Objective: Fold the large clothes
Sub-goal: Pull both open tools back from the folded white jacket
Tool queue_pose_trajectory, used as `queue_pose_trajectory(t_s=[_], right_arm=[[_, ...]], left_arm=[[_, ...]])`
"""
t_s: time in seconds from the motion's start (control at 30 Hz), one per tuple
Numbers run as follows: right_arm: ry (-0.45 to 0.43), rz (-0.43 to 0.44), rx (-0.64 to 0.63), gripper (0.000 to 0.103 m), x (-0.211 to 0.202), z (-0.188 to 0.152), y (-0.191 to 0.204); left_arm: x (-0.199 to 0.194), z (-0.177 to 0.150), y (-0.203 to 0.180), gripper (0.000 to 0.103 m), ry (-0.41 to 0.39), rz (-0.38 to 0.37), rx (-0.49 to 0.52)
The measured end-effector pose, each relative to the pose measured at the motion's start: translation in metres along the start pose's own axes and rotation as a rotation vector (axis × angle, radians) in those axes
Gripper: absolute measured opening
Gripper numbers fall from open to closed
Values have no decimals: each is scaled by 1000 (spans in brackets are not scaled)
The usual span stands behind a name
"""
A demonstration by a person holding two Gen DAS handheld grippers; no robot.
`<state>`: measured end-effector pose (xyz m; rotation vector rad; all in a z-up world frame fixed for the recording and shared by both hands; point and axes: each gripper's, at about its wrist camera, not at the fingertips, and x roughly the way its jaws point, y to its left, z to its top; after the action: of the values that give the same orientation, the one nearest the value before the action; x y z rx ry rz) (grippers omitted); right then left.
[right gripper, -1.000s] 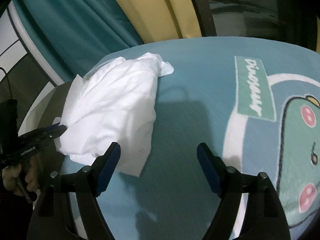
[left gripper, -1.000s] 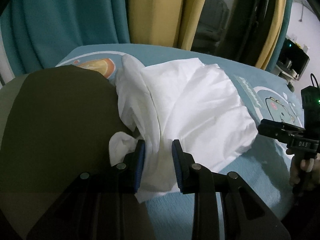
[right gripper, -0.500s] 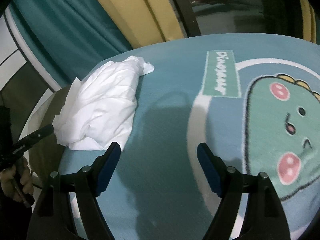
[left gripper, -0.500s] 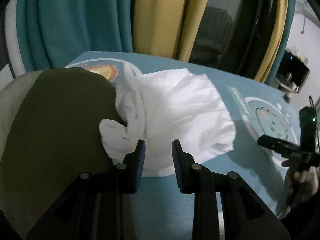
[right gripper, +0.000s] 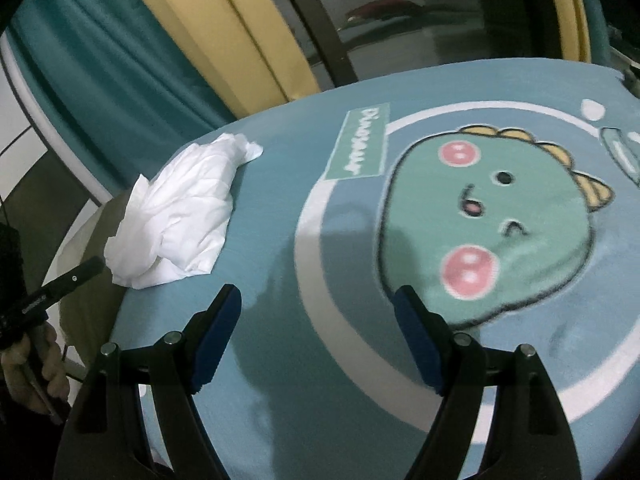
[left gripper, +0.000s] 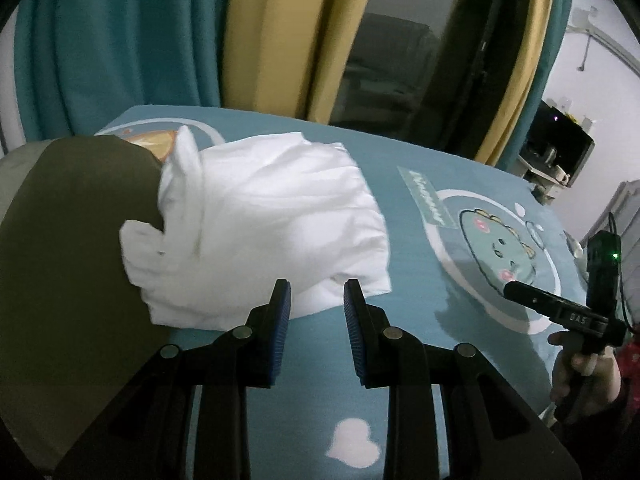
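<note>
A white garment (left gripper: 264,220) lies bunched in a loose bundle on the blue dinosaur blanket (left gripper: 420,280); it also shows at the left of the right wrist view (right gripper: 188,212). My left gripper (left gripper: 316,300) is open with a narrow gap and empty, just in front of the bundle's near edge. My right gripper (right gripper: 318,312) is wide open and empty above the blanket (right gripper: 320,240), to the right of the garment. The right gripper also shows at the right of the left wrist view (left gripper: 560,312).
A dark olive pillow (left gripper: 72,248) lies left of the garment, partly under it. Teal and yellow curtains (left gripper: 160,40) hang behind the bed. A dark screen (left gripper: 560,144) stands at the far right.
My left gripper has let go of the garment and drawn back from it. My right gripper has pulled back and swung right, toward the dinosaur print.
</note>
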<state>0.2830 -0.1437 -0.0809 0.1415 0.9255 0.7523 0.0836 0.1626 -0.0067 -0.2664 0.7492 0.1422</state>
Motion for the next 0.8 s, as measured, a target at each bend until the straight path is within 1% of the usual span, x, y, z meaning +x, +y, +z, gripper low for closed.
queue_pose_trajectory(t_s=[0.2, 0.37, 0.5, 0.6, 0.7, 0.77, 0.8], right_arm=[[-53, -34, 9, 79, -31, -5, -15], [-112, -84, 24, 79, -61, -6, -27], [-158, -110, 33, 79, -85, -6, -34], [-184, -128, 13, 79, -101, -6, -34], [-220, -163, -3, 79, -121, -5, -33], [-246, -183, -13, 80, -134, -5, -33], [-256, -191, -17, 81, -139, -5, -32]], left_arm=[[2, -6, -25, 29, 23, -25, 10], [-2, -6, -43, 29, 6, -55, 35], [-11, -3, -58, 29, -27, -82, 67], [-19, -2, -70, 29, -59, -99, 86], [-27, -1, -82, 29, -101, -91, 112], [-33, 0, -89, 29, -128, -59, 129], [-36, 1, -91, 29, -140, -59, 136]])
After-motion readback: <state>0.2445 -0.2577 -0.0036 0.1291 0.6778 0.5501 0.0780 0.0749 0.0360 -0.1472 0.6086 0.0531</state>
